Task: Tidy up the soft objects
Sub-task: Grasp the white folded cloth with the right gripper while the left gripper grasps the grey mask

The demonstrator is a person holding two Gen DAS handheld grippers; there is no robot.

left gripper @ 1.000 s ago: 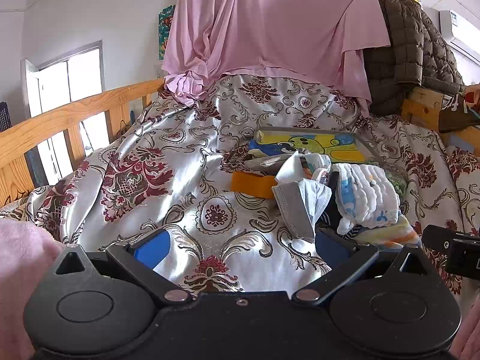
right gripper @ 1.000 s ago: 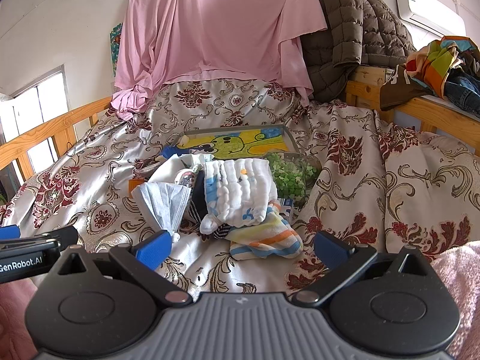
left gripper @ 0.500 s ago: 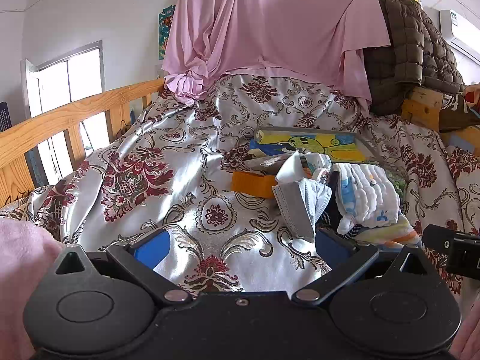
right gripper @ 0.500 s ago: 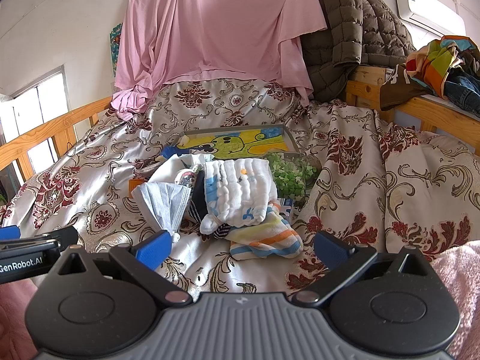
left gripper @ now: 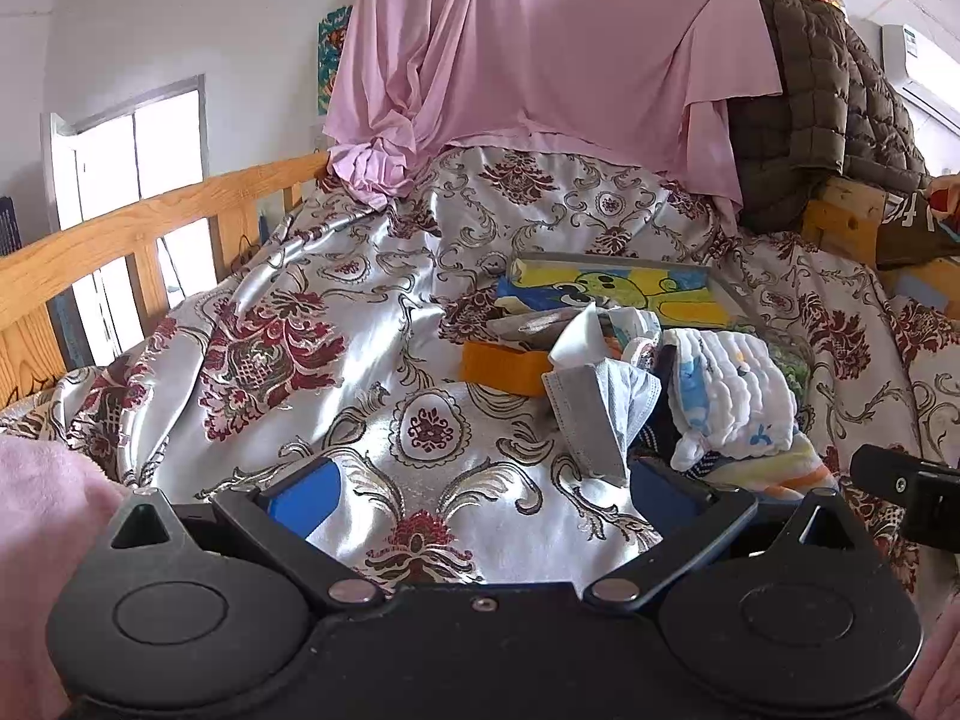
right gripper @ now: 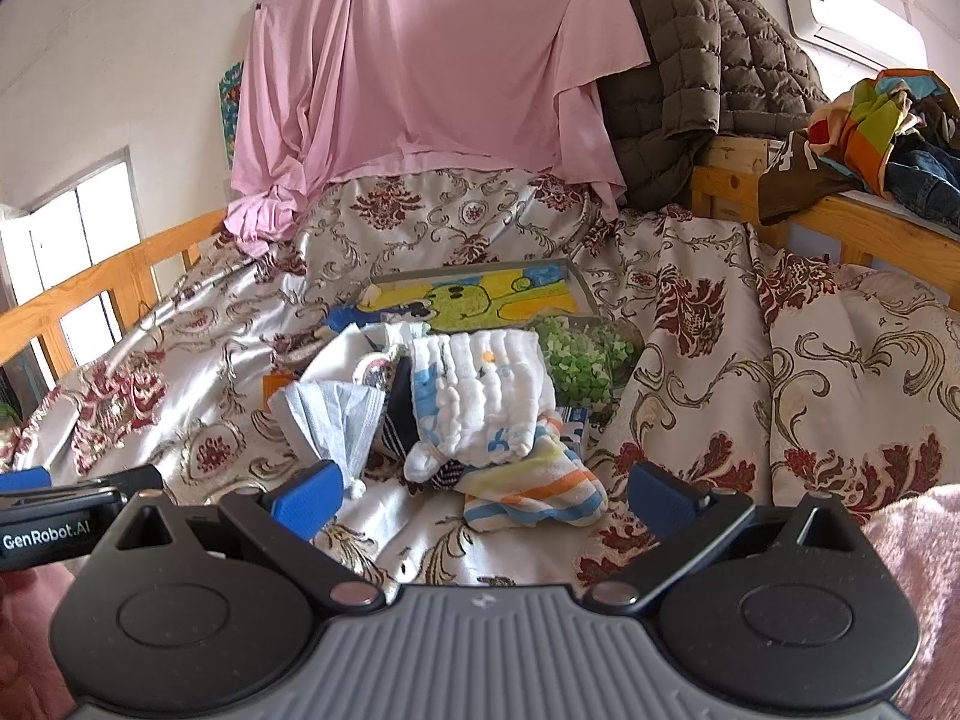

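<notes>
So, nothing sorted yet, by my reading. Both my grippers are spread wide and carry nothing.

Nearest: left gripper [left gripper: 480, 495] hangs over bare bedspread [left gripper: 336, 360]; only patterned cloth between its fingers. Right gripper [right gripper: 483, 495] sits low just short of the heap, aimed at it. The other gripper's body shows at each view's edge, so the two are side by side.

Just ahead of my right fingers: striped cloth [right gripper: 534, 492], the closest piece, lying flat at the heap's near edge. Touching it behind, white quilted cloth [right gripper: 480, 402] bunched on top of something dark and striped. To the left of that, grey face mask [right gripper: 336, 414], crumpled, one corner close to my right gripper's left finger. From the left gripper the same mask [left gripper: 600, 402] is ahead and to the right.

Further: orange block [left gripper: 501, 366] behind the mask, green-patterned piece [right gripper: 582, 360] behind the white cloth. Beyond, cartoon tray [right gripper: 480, 294] lies flat. Whether it is the target I cannot tell.

Far: pink sheet [right gripper: 432, 60] and brown jacket [right gripper: 708, 60] draped at the bed's head.

Judgement: all soft pieces remain in one tangled heap; every pick is left to do.
</notes>
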